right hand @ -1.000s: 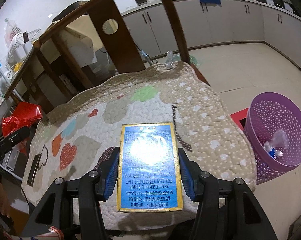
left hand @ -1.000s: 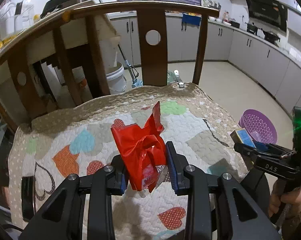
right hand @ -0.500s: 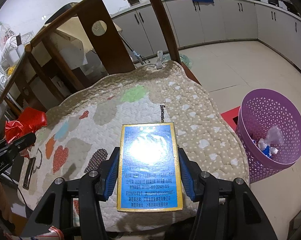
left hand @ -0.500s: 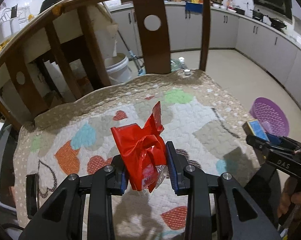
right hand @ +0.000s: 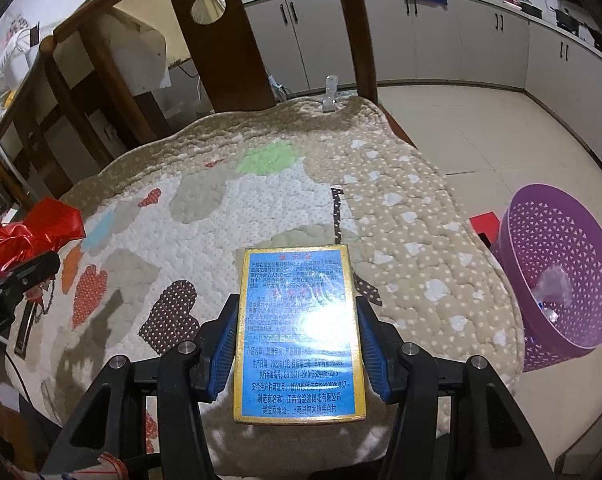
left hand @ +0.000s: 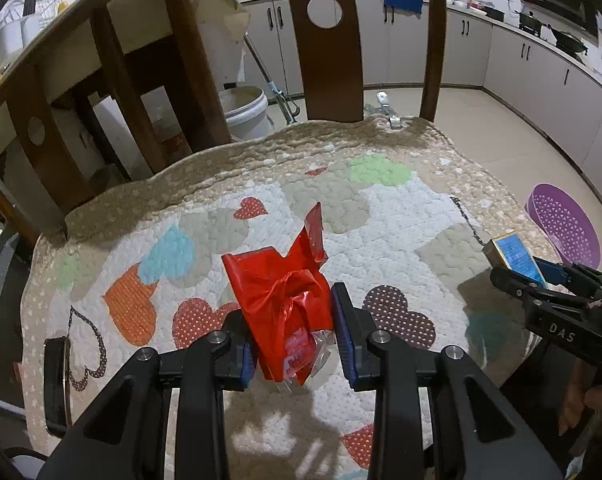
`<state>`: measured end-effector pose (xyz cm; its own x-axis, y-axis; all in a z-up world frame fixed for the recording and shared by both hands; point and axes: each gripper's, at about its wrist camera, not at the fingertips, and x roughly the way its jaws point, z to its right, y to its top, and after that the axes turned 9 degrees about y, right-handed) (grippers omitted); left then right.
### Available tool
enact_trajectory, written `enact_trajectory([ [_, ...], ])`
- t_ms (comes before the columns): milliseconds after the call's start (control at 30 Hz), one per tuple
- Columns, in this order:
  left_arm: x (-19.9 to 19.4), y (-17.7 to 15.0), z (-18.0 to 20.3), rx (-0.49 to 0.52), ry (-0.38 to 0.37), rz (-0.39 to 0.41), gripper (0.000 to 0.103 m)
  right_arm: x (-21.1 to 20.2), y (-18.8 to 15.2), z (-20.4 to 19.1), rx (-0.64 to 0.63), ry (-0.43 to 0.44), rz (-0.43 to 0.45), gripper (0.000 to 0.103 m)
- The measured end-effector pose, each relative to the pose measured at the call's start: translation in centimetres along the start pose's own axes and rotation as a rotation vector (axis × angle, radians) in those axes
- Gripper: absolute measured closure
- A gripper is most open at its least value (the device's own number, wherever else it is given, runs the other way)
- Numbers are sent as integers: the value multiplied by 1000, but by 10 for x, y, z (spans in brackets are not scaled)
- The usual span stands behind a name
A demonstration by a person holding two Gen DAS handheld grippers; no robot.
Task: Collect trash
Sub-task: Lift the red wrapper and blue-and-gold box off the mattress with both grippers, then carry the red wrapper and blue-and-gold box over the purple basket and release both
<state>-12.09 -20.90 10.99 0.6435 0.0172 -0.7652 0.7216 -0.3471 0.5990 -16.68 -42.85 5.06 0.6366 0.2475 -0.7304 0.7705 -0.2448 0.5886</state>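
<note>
- The red plastic bag [left hand: 279,300], knotted and crumpled with a bit of clear wrapper under it, sits between the blue pads of the left hand-held gripper [left hand: 295,334], which is clamped on it; one corner of the bag sticks up ahead of the fingertips.
- The flat blue box [right hand: 299,332] with a gold edge and printed text is clamped between the blue pads of the right hand-held gripper [right hand: 297,340]; its far end reaches out past the fingertips.
- Below and ahead of both hand-held grippers lies a quilted cover [left hand: 381,208] with coloured hearts, spread over a seat; neither held thing touches it.
- From the left hand-held gripper, the right one and its box show far to the right; from the right one, the red bag shows far to the left.
- A purple basket [right hand: 581,236] stands on the floor [right hand: 481,120] to the right of the right hand-held gripper, beyond the edge of the cover, with a few clear wrappers [right hand: 553,284] inside.
- A dark wooden chair back [left hand: 325,40] with a round hole rises at the far edge of the cover, ahead of both hand-held grippers.
- Behind it runs a row of grey kitchen cabinets [right hand: 461,36].
</note>
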Motion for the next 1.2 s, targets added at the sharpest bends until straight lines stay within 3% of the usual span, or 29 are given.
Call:
enact_trajectory([
  [467, 16, -4, -4, -23, 1, -33, 72, 11, 3, -1, -1, -6, -10, 44],
  [733, 0, 6, 14, 20, -5, 3, 72, -10, 9, 12, 23, -12, 49, 44],
  [933, -20, 31, 58, 100, -70, 60, 72, -45, 13, 47, 80, -40, 117, 44],
  [1200, -50, 61, 145, 254, -136, 171, 72, -102, 5, 125, 212, -149, 201, 44],
])
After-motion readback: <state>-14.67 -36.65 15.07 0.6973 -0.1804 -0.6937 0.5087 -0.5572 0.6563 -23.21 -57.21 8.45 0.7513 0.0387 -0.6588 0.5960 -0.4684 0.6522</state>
